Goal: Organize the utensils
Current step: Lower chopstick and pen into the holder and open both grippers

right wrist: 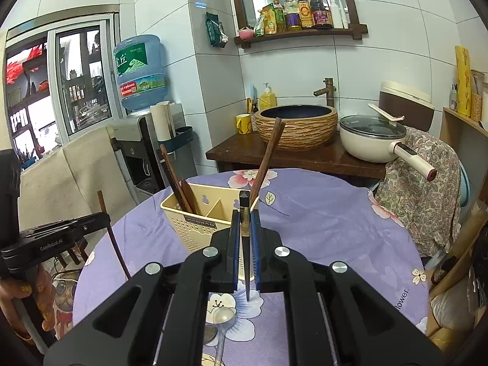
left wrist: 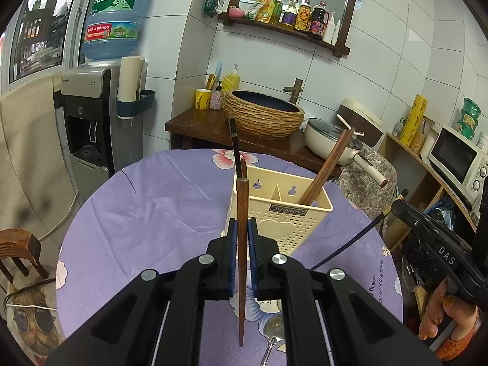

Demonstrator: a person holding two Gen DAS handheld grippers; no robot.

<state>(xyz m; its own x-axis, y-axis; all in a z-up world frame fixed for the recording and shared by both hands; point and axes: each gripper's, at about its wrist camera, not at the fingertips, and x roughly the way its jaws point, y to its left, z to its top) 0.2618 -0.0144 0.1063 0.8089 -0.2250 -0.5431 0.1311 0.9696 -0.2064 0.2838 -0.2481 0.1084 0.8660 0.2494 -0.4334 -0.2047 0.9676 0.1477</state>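
A cream slotted utensil holder (left wrist: 283, 210) stands on the purple flowered tablecloth; it also shows in the right wrist view (right wrist: 201, 216). Brown wooden chopsticks (left wrist: 326, 167) lean in its right compartment, and others (right wrist: 178, 180) in its left. My left gripper (left wrist: 242, 228) is shut on a brown wooden chopstick (left wrist: 242, 259), held upright just in front of the holder. My right gripper (right wrist: 245, 225) is shut on a dark chopstick (right wrist: 245, 244), held upright beside the holder. Metal spoons (right wrist: 221, 320) lie on the cloth below the grippers; one also shows in the left wrist view (left wrist: 273, 332).
The round table (right wrist: 320, 228) has a wooden sink counter (right wrist: 289, 155) with a woven basin behind it. A cream pan (right wrist: 372, 140) sits at the right, a water dispenser (left wrist: 91, 116) at the left, a microwave (left wrist: 457, 158) on a shelf far right.
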